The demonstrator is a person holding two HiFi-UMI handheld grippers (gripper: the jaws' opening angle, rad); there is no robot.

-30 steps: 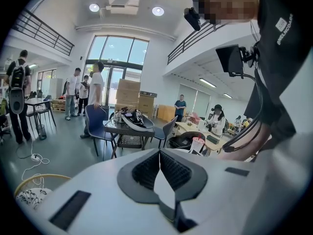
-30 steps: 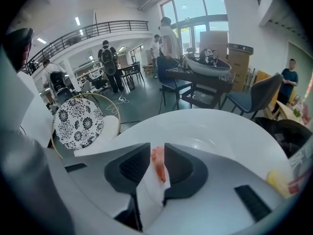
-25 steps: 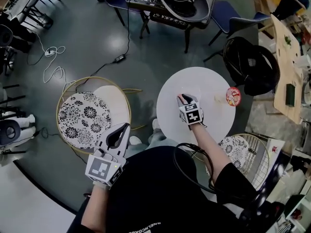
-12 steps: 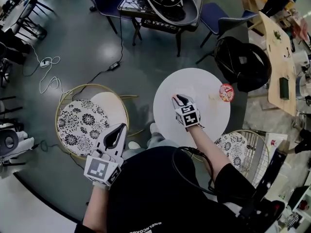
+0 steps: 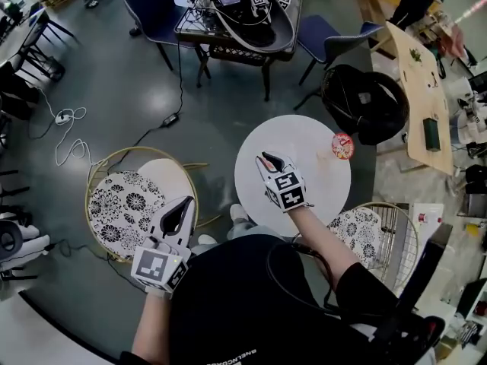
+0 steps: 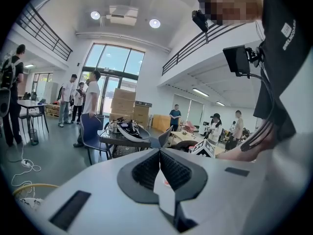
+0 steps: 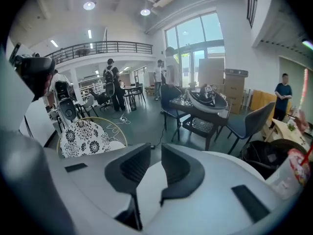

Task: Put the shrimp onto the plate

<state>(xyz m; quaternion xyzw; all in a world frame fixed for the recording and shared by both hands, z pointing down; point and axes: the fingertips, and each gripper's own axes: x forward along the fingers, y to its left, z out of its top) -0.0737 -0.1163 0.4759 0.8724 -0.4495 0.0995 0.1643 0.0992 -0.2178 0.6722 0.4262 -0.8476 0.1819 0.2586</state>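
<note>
The counter (image 5: 319, 185) is round, white and smooth. The right gripper (image 5: 266, 160) is over its left half; the left gripper (image 5: 183, 206) is off the counter, above the floor.

Left of the left gripper's fingers stands a round stool (image 5: 125, 204) with a black-and-white flower-print top inside a gold wire ring. A second stool (image 5: 365, 230) of the same print and frame stands behind and to the right of the right gripper.

Right gripper: in the right gripper view the dark, ribbed fingers (image 7: 178, 168) are a narrow gap apart. Nothing is between them; only the bare white counter surface (image 7: 230, 165) shows through the gap. The fingers point toward the counter's left rim, with the flower-print stool (image 7: 85, 138) ahead and to the left.

Left gripper: in the left gripper view the fingers (image 6: 146, 170) are pressed together at the tips and grip nothing.

Plate: a small round disc with red markings (image 5: 342, 145) lies at the counter's far right rim, to the right of the right fingers and well apart from them. It is taken to be the plate.

Shrimp: too small to tell in any view. Neither set of fingers holds it.
</note>
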